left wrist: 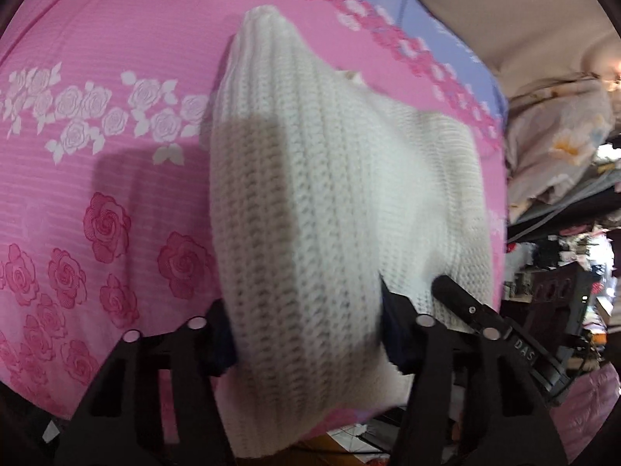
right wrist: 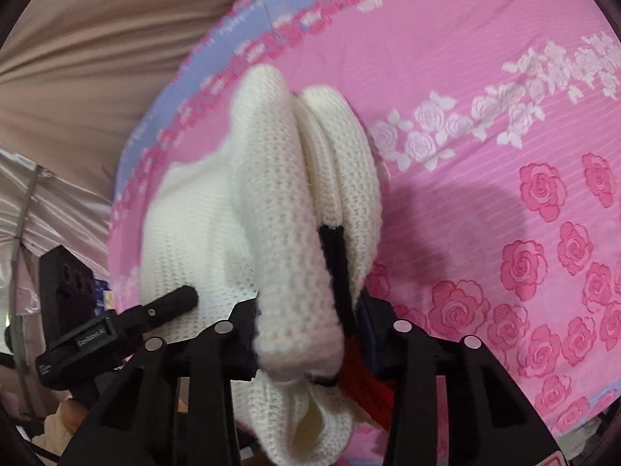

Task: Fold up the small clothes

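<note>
A white knitted sweater hangs lifted over a pink rose-print bedsheet. My left gripper is shut on its near edge, the knit bunched between the two black fingers. In the right wrist view the same sweater shows a black stripe and a red patch near the fingers. My right gripper is shut on this thick fold. Each gripper's tip shows in the other's view, with the right one on the left wrist view's right side and the left one at the right wrist view's left.
The pink sheet has a lilac border at the far edge. Beyond it are beige fabric and cluttered shelves with bedding at the right.
</note>
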`<move>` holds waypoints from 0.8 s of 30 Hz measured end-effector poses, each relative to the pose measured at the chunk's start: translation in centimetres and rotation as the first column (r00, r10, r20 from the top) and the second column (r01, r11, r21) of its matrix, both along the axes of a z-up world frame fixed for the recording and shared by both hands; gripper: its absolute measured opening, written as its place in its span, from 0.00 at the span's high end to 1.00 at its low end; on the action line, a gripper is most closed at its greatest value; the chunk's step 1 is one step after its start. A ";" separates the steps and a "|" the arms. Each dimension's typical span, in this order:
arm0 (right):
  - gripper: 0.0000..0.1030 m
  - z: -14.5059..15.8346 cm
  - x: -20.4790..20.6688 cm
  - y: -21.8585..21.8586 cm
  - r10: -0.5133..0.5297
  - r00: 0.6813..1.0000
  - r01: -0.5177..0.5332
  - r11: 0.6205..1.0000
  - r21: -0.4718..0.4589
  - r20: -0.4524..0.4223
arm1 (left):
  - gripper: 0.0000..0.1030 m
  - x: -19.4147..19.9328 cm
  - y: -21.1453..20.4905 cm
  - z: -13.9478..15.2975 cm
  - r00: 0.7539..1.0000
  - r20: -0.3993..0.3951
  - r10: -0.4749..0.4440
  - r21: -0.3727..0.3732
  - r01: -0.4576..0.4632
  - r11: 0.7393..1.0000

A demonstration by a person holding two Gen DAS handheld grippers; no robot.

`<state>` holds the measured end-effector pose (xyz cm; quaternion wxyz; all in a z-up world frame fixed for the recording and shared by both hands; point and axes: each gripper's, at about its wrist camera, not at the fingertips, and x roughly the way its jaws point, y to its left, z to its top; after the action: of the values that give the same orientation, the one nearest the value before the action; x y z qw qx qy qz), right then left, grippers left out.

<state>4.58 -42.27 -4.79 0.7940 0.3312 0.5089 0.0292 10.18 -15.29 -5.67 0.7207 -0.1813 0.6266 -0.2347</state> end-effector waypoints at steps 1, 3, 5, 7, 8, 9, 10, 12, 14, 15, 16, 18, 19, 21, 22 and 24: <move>0.65 0.9 -0.8 -0.1 -0.007 1.000 0.007 1.000 -0.003 0.020 | 0.49 -0.2 0.1 0.5 1.000 0.006 -0.012 -0.023 0.012 1.000; 0.64 1.1 -1.8 -0.2 -0.002 1.000 0.003 1.000 -0.017 0.012 | 0.48 -0.9 -0.1 0.9 0.998 0.017 -0.055 -0.036 0.056 0.998; 0.63 -0.4 -2.4 -0.3 0.006 0.999 -0.007 0.999 -0.032 -0.036 | 0.42 -1.3 -0.5 -0.4 0.997 0.008 -0.071 0.017 0.071 0.997; 0.53 -1.7 -2.6 -0.4 0.003 0.998 -0.004 1.000 -0.027 -0.070 | 0.32 -1.4 -0.2 -2.3 0.999 -0.024 -0.033 0.062 0.035 0.997; 0.48 -2.0 -2.5 -0.3 -0.009 0.997 0.007 1.000 -0.027 -0.071 | 0.23 -1.2 0.0 -2.6 1.000 -0.029 -0.003 0.059 0.004 0.998; 0.42 -2.1 -2.4 -0.3 -0.020 0.997 0.018 0.999 -0.032 -0.070 | 0.19 -1.1 0.3 -2.9 0.999 -0.035 0.031 0.057 -0.029 0.998; 0.36 -2.1 -2.2 -0.2 -0.028 0.997 0.026 0.999 -0.035 -0.070 | 0.13 -1.0 0.8 -3.1 0.996 -0.046 0.071 0.061 -0.069 0.996; 0.30 -2.4 -1.3 0.2 -0.020 0.997 0.017 0.999 -0.050 -0.076 | 0.08 -0.9 1.3 -3.5 0.994 -0.058 0.094 0.058 -0.090 0.994; 0.28 -3.0 -0.6 0.6 -0.014 0.996 0.010 0.999 -0.053 -0.086 | 0.05 -0.6 1.2 -3.9 0.993 -0.062 0.102 0.040 -0.099 0.994; 0.27 -3.3 -0.3 0.7 -0.014 0.996 0.010 0.999 -0.040 -0.088 | 0.05 -0.7 1.1 -3.9 0.993 -0.053 0.105 0.045 -0.103 0.994; 0.31 -3.5 -0.1 0.6 -0.017 0.996 0.015 1.000 -0.021 -0.090 | 0.05 -0.5 0.6 -3.8 0.995 -0.040 0.095 0.056 -0.092 0.994; 0.51 -3.1 -0.1 0.6 -0.018 0.997 0.019 1.000 0.015 -0.074 | 0.22 0.1 -1.1 -3.5 0.997 -0.047 0.062 0.031 -0.061 0.998; 0.57 -2.4 -0.3 0.8 -0.010 0.998 0.011 1.000 0.017 -0.057 | 0.31 0.4 -0.9 -3.1 0.997 -0.059 0.043 0.008 -0.042 0.999; 0.62 -1.0 -0.7 0.9 -0.008 1.000 0.008 1.000 0.013 -0.022 | 0.46 0.4 -1.4 -1.3 0.999 -0.041 0.015 0.017 -0.015 1.000; 0.63 0.0 -1.1 1.0 -0.007 1.000 0.007 1.000 0.018 0.007 | 0.50 0.3 -1.7 -0.4 1.000 -0.026 -0.004 0.007 0.004 1.000; 0.63 2.6 -2.1 1.2 -0.008 0.998 0.007 1.000 0.016 0.064 | 0.53 -0.2 -2.2 2.3 0.999 0.008 -0.050 -0.028 0.050 0.998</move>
<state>2.45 -41.08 -2.18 0.8074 0.3383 0.4817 0.0411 9.96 -17.45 -3.38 0.7142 -0.1749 0.6250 -0.2621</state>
